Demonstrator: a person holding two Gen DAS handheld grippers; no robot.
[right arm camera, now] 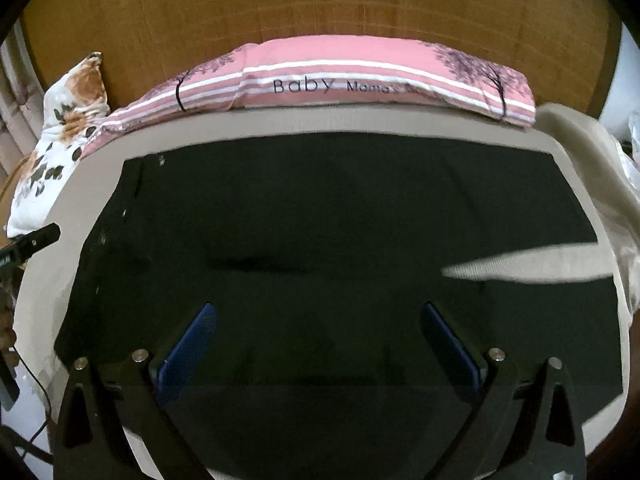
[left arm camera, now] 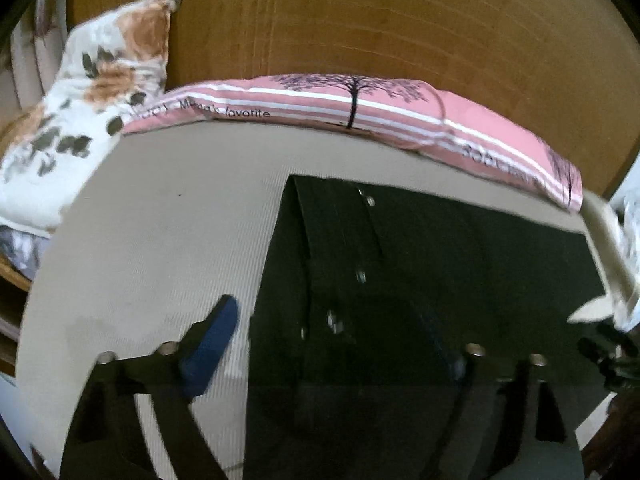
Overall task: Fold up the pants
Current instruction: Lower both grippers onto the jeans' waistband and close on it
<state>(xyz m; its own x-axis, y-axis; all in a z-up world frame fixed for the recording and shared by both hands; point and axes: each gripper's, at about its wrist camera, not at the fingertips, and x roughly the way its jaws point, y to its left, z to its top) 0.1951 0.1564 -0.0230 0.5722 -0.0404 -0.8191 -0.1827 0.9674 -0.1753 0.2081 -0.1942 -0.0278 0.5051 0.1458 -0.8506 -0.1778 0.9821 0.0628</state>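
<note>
1. Wooden headboard (right arm camera: 320, 12) fills the background behind a bed covered by a beige sheet (left arm camera: 160, 240).
2. At far left, a floral pillow (left arm camera: 80, 100) leans against the headboard; beside it a pink striped pillow (right arm camera: 360, 80) printed with trees and lettering lies along the head of the bed.
3. Dark pants (right arm camera: 320, 240) lie spread flat on the sheet, covering most of it in the right wrist view. Their buttoned waist end (left arm camera: 362, 240) sits toward the left.
4. Left tongs (left arm camera: 332, 344) hover over the waist edge, jaws apart, nothing between them; one blue pad (left arm camera: 212, 344) is over bare sheet.
5. Right tongs (right arm camera: 318, 340) hover above the middle of the pants, jaws wide, gripping nothing.
6. A sliver of sheet (right arm camera: 528, 266) shows near the right, likely the gap between the legs.
7. To fold well, each pair of tongs should probably pinch an edge cleanly through all layers and carry it over evenly, keeping the cloth taut to avoid wrinkles.
</note>
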